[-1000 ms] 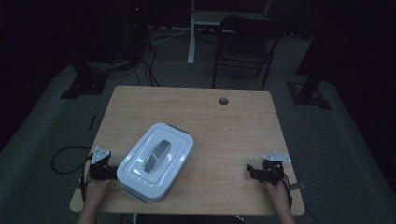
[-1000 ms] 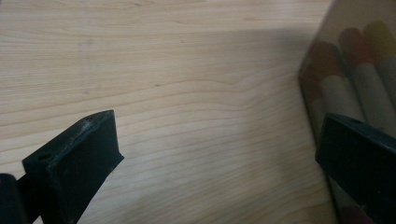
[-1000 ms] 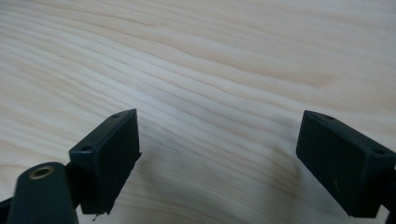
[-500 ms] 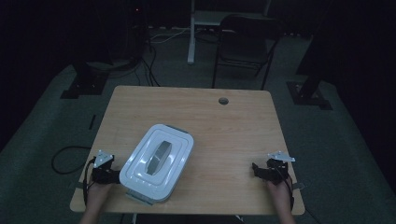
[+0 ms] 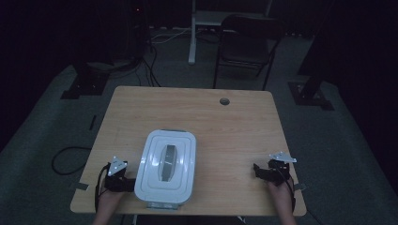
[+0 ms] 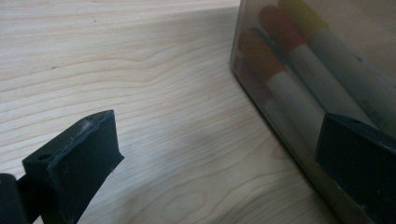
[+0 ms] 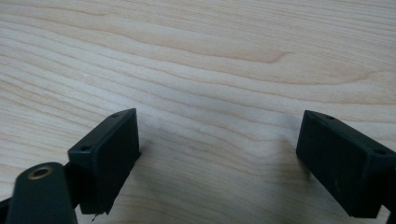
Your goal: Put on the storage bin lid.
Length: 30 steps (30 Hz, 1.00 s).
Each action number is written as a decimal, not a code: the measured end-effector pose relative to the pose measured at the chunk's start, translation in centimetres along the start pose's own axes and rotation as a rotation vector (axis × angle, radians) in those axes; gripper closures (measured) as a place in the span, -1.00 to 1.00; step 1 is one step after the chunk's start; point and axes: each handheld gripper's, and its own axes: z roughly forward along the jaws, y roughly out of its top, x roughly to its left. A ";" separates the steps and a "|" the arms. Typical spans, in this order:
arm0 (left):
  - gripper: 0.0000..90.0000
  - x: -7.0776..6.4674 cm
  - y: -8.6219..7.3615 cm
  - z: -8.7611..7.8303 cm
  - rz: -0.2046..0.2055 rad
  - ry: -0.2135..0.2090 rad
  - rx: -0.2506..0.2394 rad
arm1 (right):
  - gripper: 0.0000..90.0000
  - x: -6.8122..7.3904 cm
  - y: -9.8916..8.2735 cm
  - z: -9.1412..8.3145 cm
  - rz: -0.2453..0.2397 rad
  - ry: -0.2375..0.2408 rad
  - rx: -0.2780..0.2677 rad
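Box sits beside the spread left claw on the table.

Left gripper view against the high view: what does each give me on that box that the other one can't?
Left gripper view: through the box's translucent side wall, markers with red, orange and yellow caps lie inside, and the left gripper stands open right beside that wall. High view: the white lid with its grey handle, the whole table, and the right gripper far off to the side. Both: box, left gripper and wooden tabletop.
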 end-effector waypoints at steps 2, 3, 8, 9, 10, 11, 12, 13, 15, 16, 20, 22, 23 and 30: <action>-0.99 -0.3 0.1 0.2 0.007 -0.004 0.003 | -0.72 0.0 0.0 0.0 0.000 0.000 0.000; -0.99 -0.4 0.1 0.3 0.008 -0.008 0.002 | -0.72 0.0 0.0 0.0 0.000 0.000 0.000; -0.99 -0.5 0.2 0.8 0.024 -0.005 0.013 | -0.72 0.0 0.0 0.0 0.000 0.000 0.000; -0.99 -0.4 0.1 0.9 0.023 -0.006 0.018 | -0.72 0.0 0.0 0.0 0.000 0.000 0.000; -0.99 -0.3 0.1 0.9 0.016 -0.003 0.023 | -0.72 0.0 0.0 0.0 0.000 0.000 0.000; -0.99 -0.2 0.0 1.0 0.015 0.001 0.025 | -0.72 0.0 0.0 0.0 0.000 0.000 0.000; -0.99 0.0 0.0 0.9 0.014 0.000 0.032 | -0.72 0.0 0.0 0.0 0.000 0.000 0.000; -0.99 0.2 -0.1 0.9 0.008 0.004 0.033 | -0.71 0.0 0.0 0.0 -0.001 0.000 0.000; -0.99 0.7 -0.1 0.5 0.006 0.023 0.035 | -0.71 0.0 0.0 0.0 0.000 0.001 0.000; -0.99 0.9 -0.2 0.3 -0.001 0.037 0.034 | -0.71 0.0 0.0 0.0 0.000 0.001 0.000; -0.99 2.2 -0.5 -0.4 -0.028 0.077 0.033 | -0.71 0.0 0.0 0.0 0.001 0.001 0.001; -0.99 2.8 -0.7 -0.8 -0.039 0.089 0.031 | -0.71 0.0 0.0 0.0 0.001 0.001 0.000; -0.99 3.1 -0.8 -1.0 -0.045 0.094 0.030 | -0.71 0.0 0.0 0.0 0.001 0.001 0.000; -0.99 4.9 -1.3 -2.2 -0.066 0.137 0.033 | -0.69 0.1 0.0 0.0 -0.025 0.025 -0.004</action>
